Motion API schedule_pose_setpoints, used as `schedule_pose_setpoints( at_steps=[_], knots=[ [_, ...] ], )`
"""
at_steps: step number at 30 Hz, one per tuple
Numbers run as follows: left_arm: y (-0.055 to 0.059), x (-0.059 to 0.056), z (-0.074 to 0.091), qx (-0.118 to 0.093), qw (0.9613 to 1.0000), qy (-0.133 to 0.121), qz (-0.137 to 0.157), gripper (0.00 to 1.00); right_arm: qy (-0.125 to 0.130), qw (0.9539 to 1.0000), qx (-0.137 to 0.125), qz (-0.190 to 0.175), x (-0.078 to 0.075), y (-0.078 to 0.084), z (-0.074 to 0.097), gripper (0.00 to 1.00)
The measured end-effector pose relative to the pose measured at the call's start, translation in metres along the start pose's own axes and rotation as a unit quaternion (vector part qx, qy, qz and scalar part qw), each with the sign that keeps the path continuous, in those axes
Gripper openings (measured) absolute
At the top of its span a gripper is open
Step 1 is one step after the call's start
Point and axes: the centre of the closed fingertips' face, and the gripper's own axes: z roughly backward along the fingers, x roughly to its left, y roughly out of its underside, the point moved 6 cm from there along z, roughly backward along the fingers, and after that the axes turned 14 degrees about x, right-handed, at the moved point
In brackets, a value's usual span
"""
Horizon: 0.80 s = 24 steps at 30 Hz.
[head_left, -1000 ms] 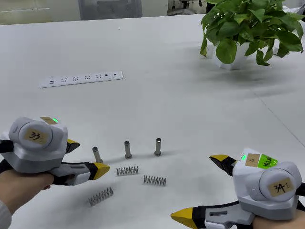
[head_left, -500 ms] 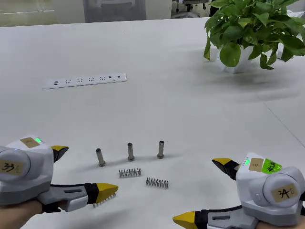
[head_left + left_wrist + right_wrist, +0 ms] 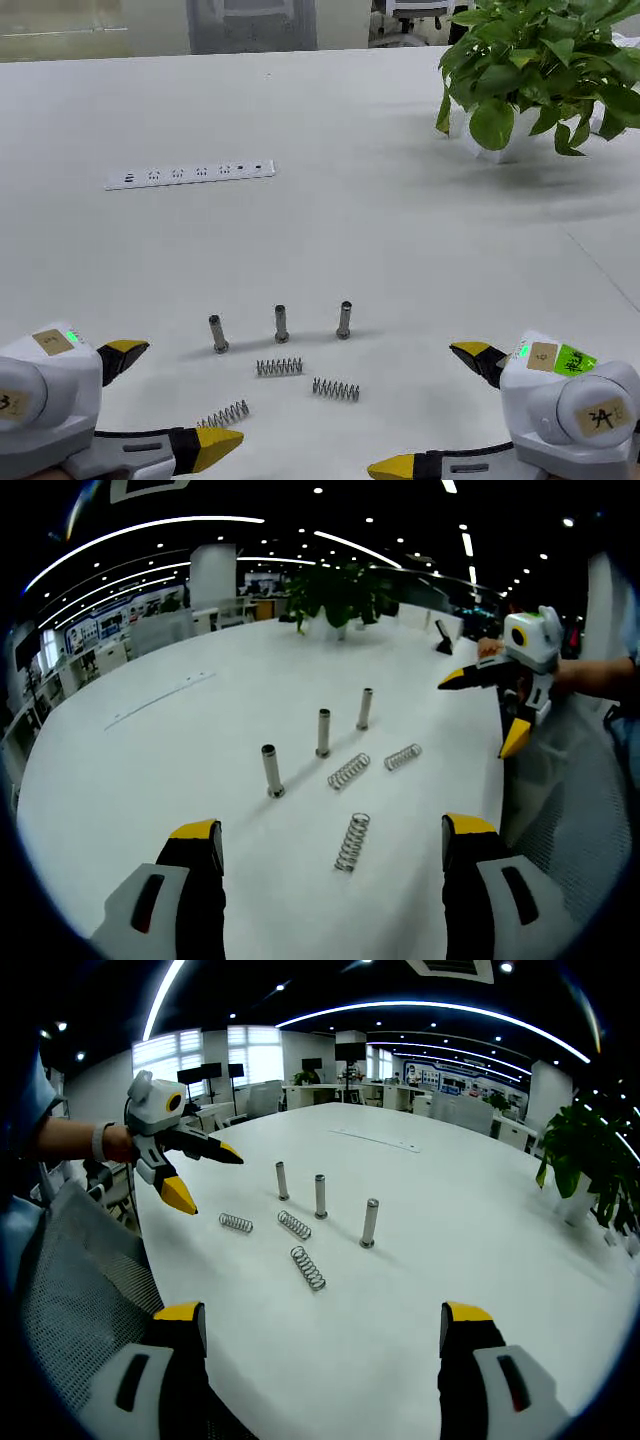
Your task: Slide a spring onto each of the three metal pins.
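1. Springs (image 3: 279, 367) lie loose on a broad white table (image 3: 400, 250). Everything below is placed from the middle pin (image 3: 281, 323), which stands upright on that table.
2. A leafy potted plant (image 3: 540, 60) sits far beyond the middle pin, off to its right.
3. A white power strip (image 3: 190, 174) lies flat well beyond the middle pin, to its left.
4. The left gripper (image 3: 180, 395) hovers on the person's side of the middle pin, to its left. Its jaws are spread wide and clasp nothing.
5. The right gripper (image 3: 422, 407) hangs on the person's side too, farther off to the right of the middle pin. Its jaws are likewise spread wide with nothing between them.
6. The left pin (image 3: 217, 333) and the right pin (image 3: 344, 319) flank the middle pin in a row, each upright and apart from it.
7. The closest spring (image 3: 279, 367) lies on its side just in front of the middle pin.
8. The second spring (image 3: 335, 389) lies a little nearer the person and to the right.
9. The third spring (image 3: 223, 414) lies in front and to the left, just beside the left gripper's yellow jaw tip, seemingly untouched.
10. No spring is on a pin yet.
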Motion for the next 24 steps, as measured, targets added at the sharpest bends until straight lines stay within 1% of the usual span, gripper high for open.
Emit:
schedule_pose_setpoints(
  at_steps=[2, 4, 6, 7, 8, 10, 11, 12, 14, 15, 17, 18, 19, 20, 21, 24],
  knots=[
    [0.003, -0.007, -0.002, 0.009, 0.9998, 0.017, 0.004, 0.88, 0.001, 1.0000, 0.001, 0.001, 0.000, 0.000, 0.000, 0.99],
    [0.005, -0.011, -0.005, 0.017, 0.9996, 0.023, 0.005, 0.80, 0.001, 1.0000, 0.000, 0.000, 0.000, 0.000, 0.000, 0.98],
    [0.007, -0.015, -0.007, 0.022, 0.9994, 0.026, 0.003, 0.78, 0.001, 1.0000, 0.001, 0.000, 0.001, 0.000, 0.000, 0.98],
    [0.008, -0.017, -0.008, 0.029, 0.9992, 0.028, 0.000, 0.76, 0.002, 1.0000, 0.001, 0.000, 0.001, 0.000, 0.000, 0.98],
    [0.008, -0.018, -0.009, 0.031, 0.9991, 0.029, -0.002, 0.74, 0.001, 1.0000, 0.001, 0.000, 0.001, 0.000, 0.000, 0.98],
    [0.010, -0.021, -0.012, 0.042, 0.9986, 0.032, -0.007, 0.69, 0.002, 1.0000, 0.001, 0.000, 0.001, 0.000, 0.000, 0.98],
    [0.010, -0.021, -0.013, 0.044, 0.9985, 0.033, -0.006, 0.66, 0.002, 1.0000, 0.001, 0.000, 0.001, 0.000, 0.000, 0.98],
    [0.013, -0.019, -0.015, 0.053, 0.9980, 0.034, -0.005, 0.63, 0.001, 1.0000, 0.001, 0.000, 0.001, -0.001, 0.000, 0.98],
    [0.016, -0.017, -0.017, 0.064, 0.9973, 0.033, -0.010, 0.57, 0.002, 1.0000, 0.000, -0.001, 0.001, -0.001, 0.000, 0.98],
    [0.017, -0.015, -0.018, 0.074, 0.9968, 0.025, -0.013, 0.55, 0.002, 1.0000, 0.000, -0.001, 0.001, -0.001, 0.000, 0.98],
    [0.019, -0.014, -0.021, 0.086, 0.9957, 0.020, -0.028, 0.54, 0.002, 1.0000, 0.000, -0.002, 0.000, 0.000, 0.000, 0.98],
    [0.020, -0.013, -0.022, 0.099, 0.9946, 0.012, -0.030, 0.53, 0.002, 1.0000, 0.000, -0.002, 0.000, 0.000, 0.000, 0.98],
    [0.018, -0.014, -0.023, 0.097, 0.9946, 0.015, -0.033, 0.51, 0.002, 1.0000, 0.000, -0.002, 0.000, 0.000, 0.000, 0.98],
    [0.018, -0.013, -0.024, 0.098, 0.9945, 0.016, -0.033, 0.50, 0.002, 1.0000, 0.000, -0.002, 0.000, 0.000, 0.000, 0.98],
    [0.020, -0.009, -0.025, 0.106, 0.9938, 0.011, -0.030, 0.49, 0.002, 1.0000, 0.001, -0.001, -0.001, 0.000, 0.000, 0.98],
    [0.021, -0.008, -0.027, 0.121, 0.9918, 0.005, -0.041, 0.44, 0.001, 1.0000, 0.000, -0.001, 0.000, 0.000, 0.000, 0.98]
  ],
)
